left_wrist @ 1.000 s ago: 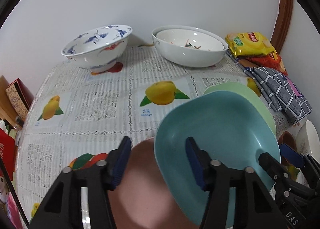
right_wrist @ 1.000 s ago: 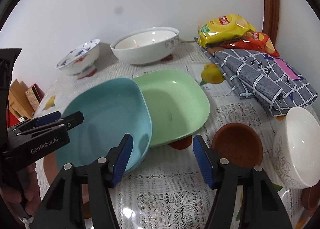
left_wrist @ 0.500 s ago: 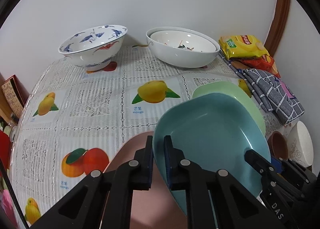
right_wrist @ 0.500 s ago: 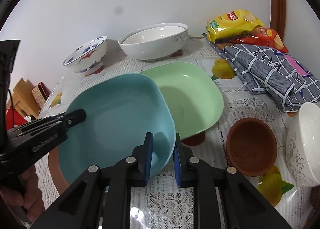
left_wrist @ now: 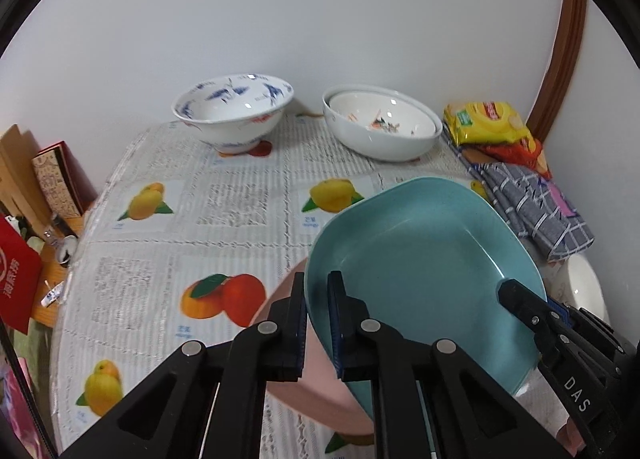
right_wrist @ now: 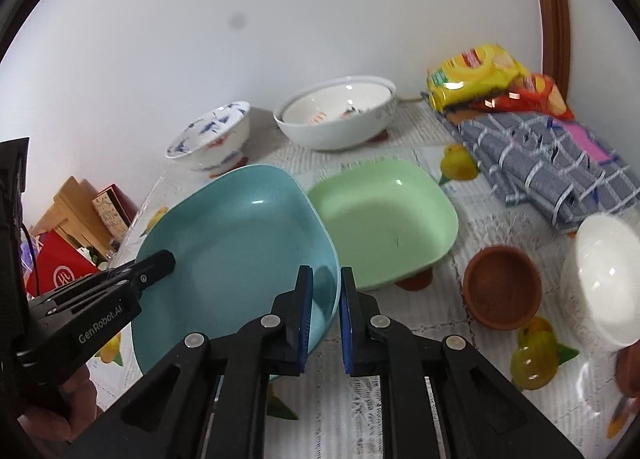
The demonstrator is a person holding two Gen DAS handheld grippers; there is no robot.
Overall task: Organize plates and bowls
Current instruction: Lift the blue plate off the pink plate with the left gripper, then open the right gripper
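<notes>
the left gripper (left_wrist: 317, 323) is clamped on the teal plate's (left_wrist: 424, 259) left rim, over a pink plate (left_wrist: 320, 383). the right gripper (right_wrist: 323, 313) pinches its right rim, so the plate hangs tilted between both, above the tablecloth (left_wrist: 168, 227). just right sits a green plate (right_wrist: 384, 219), then a brown bowl (right_wrist: 502, 293).

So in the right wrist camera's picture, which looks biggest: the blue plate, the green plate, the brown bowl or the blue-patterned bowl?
1. blue plate, though it is nearest the camera
2. green plate
3. brown bowl and blue-patterned bowl look alike; the patterned one sits farther back, so unsure.
</notes>
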